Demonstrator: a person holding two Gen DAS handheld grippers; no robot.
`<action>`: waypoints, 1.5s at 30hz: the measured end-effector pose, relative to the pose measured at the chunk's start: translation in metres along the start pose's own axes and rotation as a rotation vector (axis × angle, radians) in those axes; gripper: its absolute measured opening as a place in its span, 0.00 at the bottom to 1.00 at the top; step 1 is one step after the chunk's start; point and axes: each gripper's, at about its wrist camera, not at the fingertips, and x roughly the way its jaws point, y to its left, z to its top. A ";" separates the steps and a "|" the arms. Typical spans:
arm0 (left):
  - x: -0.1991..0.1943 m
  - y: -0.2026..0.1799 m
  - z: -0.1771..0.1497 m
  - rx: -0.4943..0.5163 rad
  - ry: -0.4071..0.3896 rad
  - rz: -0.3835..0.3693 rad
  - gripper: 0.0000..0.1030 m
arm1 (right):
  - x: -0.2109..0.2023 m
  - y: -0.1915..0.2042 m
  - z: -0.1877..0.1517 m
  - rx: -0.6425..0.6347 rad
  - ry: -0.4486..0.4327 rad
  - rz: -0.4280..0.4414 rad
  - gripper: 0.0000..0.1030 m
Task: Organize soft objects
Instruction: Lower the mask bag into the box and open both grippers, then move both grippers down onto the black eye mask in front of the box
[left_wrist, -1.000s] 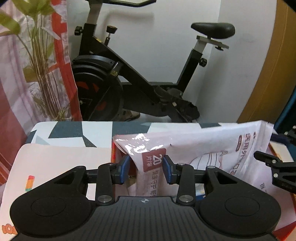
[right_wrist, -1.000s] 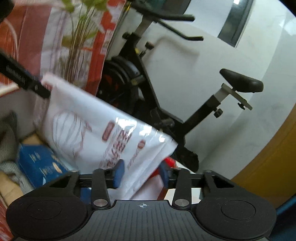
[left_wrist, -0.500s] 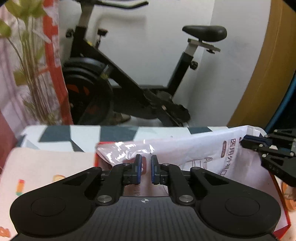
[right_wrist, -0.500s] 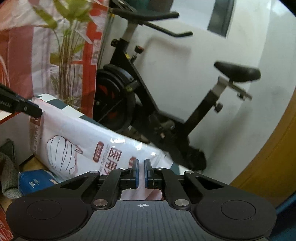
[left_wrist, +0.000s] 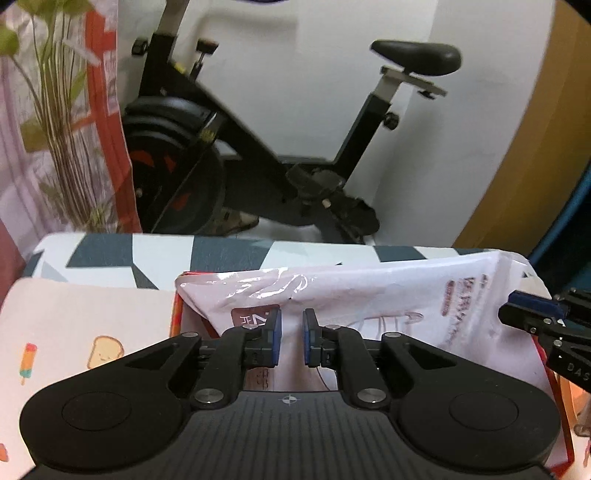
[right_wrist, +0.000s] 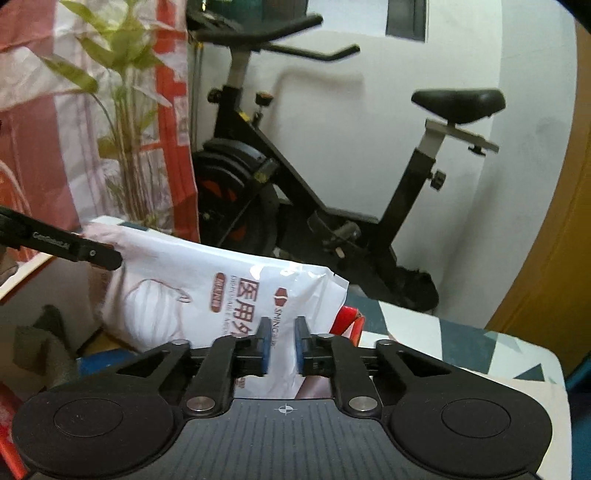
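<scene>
A white plastic bag of face masks (left_wrist: 369, 295) with red print stands on edge in a red box (left_wrist: 176, 314). My left gripper (left_wrist: 291, 332) is at the bag's left end. Its jaws are opening, a narrow gap apart, with the bag's film between the pads but not pinched. My right gripper (right_wrist: 282, 339) is at the other end of the bag (right_wrist: 207, 291). Its jaws are opening too, with the bag's edge between them and loose. The right gripper (left_wrist: 532, 314) also shows at the far right of the left wrist view.
Inside the box lie a blue pack (right_wrist: 96, 363) and grey cloth (right_wrist: 44, 343). The box sits on a table with a grey and white patterned cloth (left_wrist: 110, 254). A black exercise bike (left_wrist: 258, 166) and a potted plant (left_wrist: 62, 147) stand behind.
Both grippers went from wide to nearly closed on the bag's ends, then their gaps widened a little. The bag has settled lower and more level in the box.
</scene>
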 end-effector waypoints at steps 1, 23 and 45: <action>-0.005 -0.001 -0.002 0.012 -0.014 -0.005 0.17 | -0.007 0.001 -0.002 0.006 -0.012 0.000 0.19; -0.156 -0.027 -0.127 0.193 -0.198 0.015 1.00 | -0.139 0.073 -0.089 0.117 -0.090 0.077 1.00; -0.150 0.022 -0.259 -0.109 -0.099 0.120 0.99 | -0.128 0.136 -0.214 0.188 -0.091 0.018 0.94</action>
